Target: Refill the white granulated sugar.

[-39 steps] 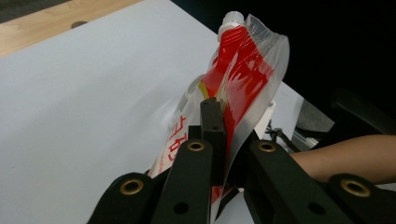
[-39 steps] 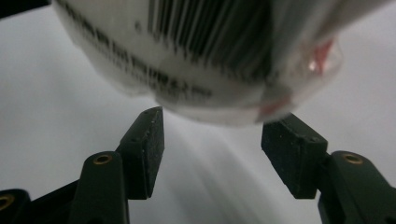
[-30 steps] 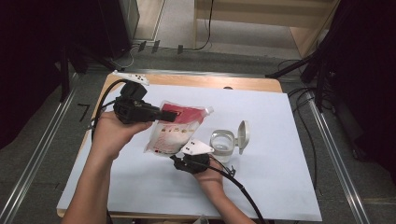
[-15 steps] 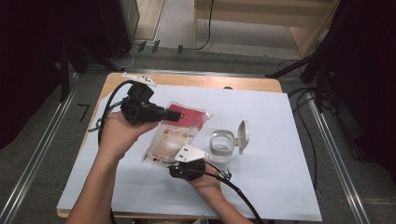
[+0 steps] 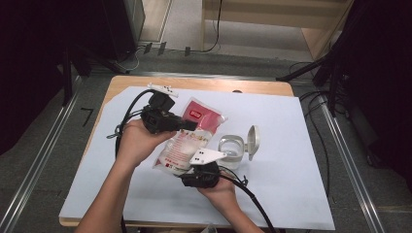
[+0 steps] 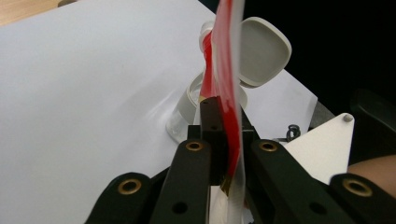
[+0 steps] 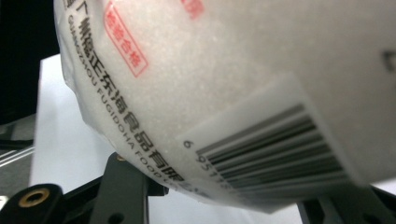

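The bag of white grains hangs tilted above the white sheet, its red top beside the open-lidded container. Our left gripper pinches its red upper edge; our right gripper, jaws just closing, clasps its lower end.

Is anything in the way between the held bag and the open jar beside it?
Nothing visible. The bag, pinched by the left gripper and cradled by the right gripper, hangs beside the jar, whose lid is flipped open.
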Demonstrator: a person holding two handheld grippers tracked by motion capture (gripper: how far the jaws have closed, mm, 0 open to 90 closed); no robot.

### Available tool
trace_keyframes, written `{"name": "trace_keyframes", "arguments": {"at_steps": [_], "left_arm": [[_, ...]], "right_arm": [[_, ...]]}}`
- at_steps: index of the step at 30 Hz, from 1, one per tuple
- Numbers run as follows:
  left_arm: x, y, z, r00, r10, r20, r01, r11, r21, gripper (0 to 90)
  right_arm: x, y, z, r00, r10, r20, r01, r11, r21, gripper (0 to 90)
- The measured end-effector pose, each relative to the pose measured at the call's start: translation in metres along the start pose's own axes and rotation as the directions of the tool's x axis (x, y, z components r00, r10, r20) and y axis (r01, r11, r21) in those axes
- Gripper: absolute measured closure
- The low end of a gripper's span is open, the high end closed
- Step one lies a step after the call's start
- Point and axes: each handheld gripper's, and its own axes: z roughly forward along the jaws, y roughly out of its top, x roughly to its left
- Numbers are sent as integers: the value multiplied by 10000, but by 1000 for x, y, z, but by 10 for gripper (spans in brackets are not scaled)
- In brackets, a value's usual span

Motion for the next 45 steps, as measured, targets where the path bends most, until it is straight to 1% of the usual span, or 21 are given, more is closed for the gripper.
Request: {"name": "trace_keyframes", "arguments": {"at_steps": [5,11,12,16,17,18,20,21,24,25,26,29,30,32,34,37,41,42,43,44,45], "left_arm": [[-3,1,5,9999,21,-117,-20,10000,62,900],[1,0,5,9998,-213,-12,213,9997,-88,900],[2,0,5,9999,-152,-56,151,9999,-58,900],[2,0,7,9998,-187,-45,187,9998,32,900],[1,0,8,9999,-158,-16,158,9999,-63,900],[0,1,9,9999,-170,20,171,9998,-107,900],[-1,1,10,9999,-109,50,110,9999,-114,900],[-1,2,11,9999,-69,106,70,9999,-82,900],[-4,3,15,9997,8,245,-10,9999,103,900],[-5,3,17,9996,91,256,-94,9999,130,900],[-7,4,19,9992,352,194,-355,9992,175,900],[-8,5,20,9990,422,158,-426,9988,224,900],[-9,6,19,9987,509,23,-510,9980,366,900],[-8,6,18,9990,447,62,-448,9984,348,900],[-6,5,18,9990,307,317,-317,9990,314,900],[-8,6,21,9990,336,295,-347,9986,395,899],[-10,7,24,9985,375,389,-397,9976,573,849],[-10,7,26,9975,366,607,-406,9969,671,812],[-10,7,26,9975,366,607,-406,9969,671,806],[-12,7,27,9966,536,627,-580,9959,701,810],[-12,7,27,9966,536,627,-580,9959,701,808]], "right_arm": [[2,1,0,9999,84,123,-84,10000,-28,490],[5,1,1,9993,342,146,-338,9991,-270,483],[5,1,1,9993,342,146,-338,9991,-270,483],[10,2,4,9992,388,-61,-389,9991,-164,387],[10,3,4,9985,538,-96,-539,9984,-154,347],[7,5,4,9895,1441,-108,-1443,9893,-224,312],[7,5,3,9883,1524,67,-1523,9881,-216,309],[8,5,2,9864,1537,577,-1528,9881,-192,325],[11,5,3,9862,1471,755,-1468,9891,-89,352],[15,4,4,9857,1356,1004,-1351,9908,-120,370],[17,4,4,9857,1293,1077,-1284,9916,-158,379],[28,2,5,9875,483,1500,-450,9987,-251,418],[32,2,6,9842,147,1765,-109,9997,-221,415],[36,2,6,9825,10,1863,43,9996,-282,421],[36,2,6,9826,157,1849,-94,9993,-349,427],[30,3,3,9863,918,1372,-850,9949,-545,508],[28,0,2,9850,1225,1213,-1163,9916,-568,550],[28,-1,2,9846,1352,1111,-1290,9898,-610,553],[27,-2,2,9847,1438,987,-1373,9881,-693,555],[27,-3,1,9839,1472,1012,-1401,9874,-737,555],[27,-3,1,9839,1472,1012,-1401,9874,-737,555]]}}
